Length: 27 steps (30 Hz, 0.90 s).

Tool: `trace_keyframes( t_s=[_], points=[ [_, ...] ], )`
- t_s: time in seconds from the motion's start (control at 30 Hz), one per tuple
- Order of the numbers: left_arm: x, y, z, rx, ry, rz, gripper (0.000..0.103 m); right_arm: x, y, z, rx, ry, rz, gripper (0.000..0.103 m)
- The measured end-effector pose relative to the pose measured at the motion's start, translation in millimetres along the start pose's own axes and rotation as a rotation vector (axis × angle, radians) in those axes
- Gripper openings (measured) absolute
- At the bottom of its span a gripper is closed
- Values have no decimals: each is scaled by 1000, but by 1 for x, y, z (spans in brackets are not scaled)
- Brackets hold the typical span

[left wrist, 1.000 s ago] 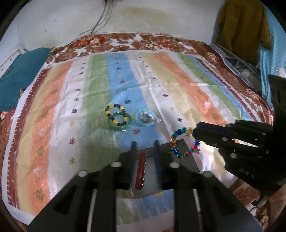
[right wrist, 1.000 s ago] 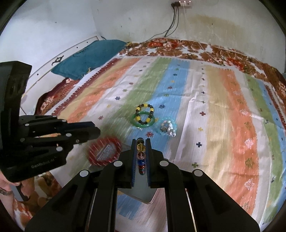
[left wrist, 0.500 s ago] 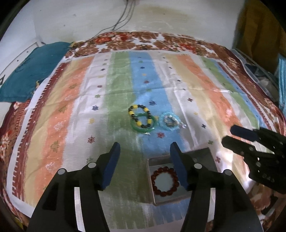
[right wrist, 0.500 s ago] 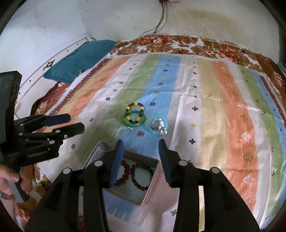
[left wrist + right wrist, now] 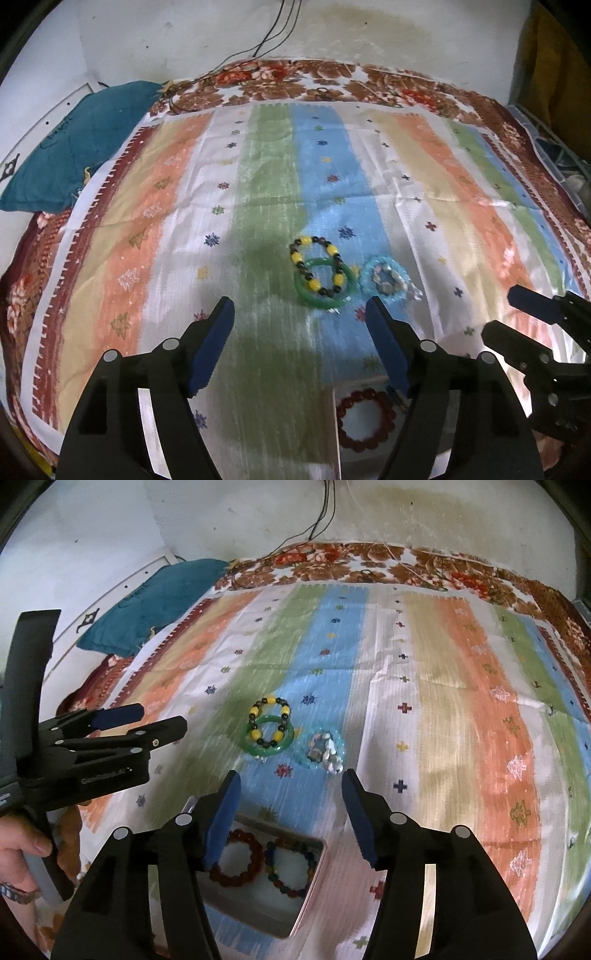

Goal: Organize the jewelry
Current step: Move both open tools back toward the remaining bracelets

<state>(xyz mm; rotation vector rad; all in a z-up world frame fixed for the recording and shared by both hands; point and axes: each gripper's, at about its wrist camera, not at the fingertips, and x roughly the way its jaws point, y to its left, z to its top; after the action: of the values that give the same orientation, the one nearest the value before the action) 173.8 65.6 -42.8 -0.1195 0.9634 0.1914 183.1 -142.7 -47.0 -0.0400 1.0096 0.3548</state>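
Two bracelets already sit in the metal tin [image 5: 314, 882] at the near edge of the bed: a dark red bead bracelet [image 5: 236, 860] and a multicolour bead bracelet [image 5: 291, 867], side by side and flat, so the sorted pieces stay together. Unsorted pieces lie in a cluster mid-bed on the striped bedspread [image 5: 461, 709]: yellow-and-black bead bracelet [image 5: 269, 720] overlapping the green bangle [image 5: 266, 740], with a pale blue bracelet [image 5: 325, 749] just beside them and a small shell or stone piece on top of it, type unclear.

Left gripper [image 5: 299, 321] has jaws spread wide, holding nothing, hovering over the near edge and aimed at the green bangle pair. Right gripper [image 5: 290, 788] is also spread wide and empty, above the tin, pointing toward the cluster. In the right wrist view the person's left hand [image 5: 22, 853] grips the left tool's handle. Judgement: about half done, next comes a reach to the cluster, one piece per gripper. Overlapped bangle and beads may drag together.
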Motion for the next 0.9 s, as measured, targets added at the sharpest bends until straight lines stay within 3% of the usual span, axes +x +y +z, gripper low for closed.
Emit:
trace_keyframes(
  t_s=[0.3,0.67,0.9],
  points=[
    [21,1,14,2,20,19,75,19,-12,6,26,48,-9,59],
    [42,0,26,-2,41,-9,75,47,-16,13,32,112,2,59],
    [54,4,29,-9,44,23,75,57,-16,17,24,129,-6,59]
  ],
)
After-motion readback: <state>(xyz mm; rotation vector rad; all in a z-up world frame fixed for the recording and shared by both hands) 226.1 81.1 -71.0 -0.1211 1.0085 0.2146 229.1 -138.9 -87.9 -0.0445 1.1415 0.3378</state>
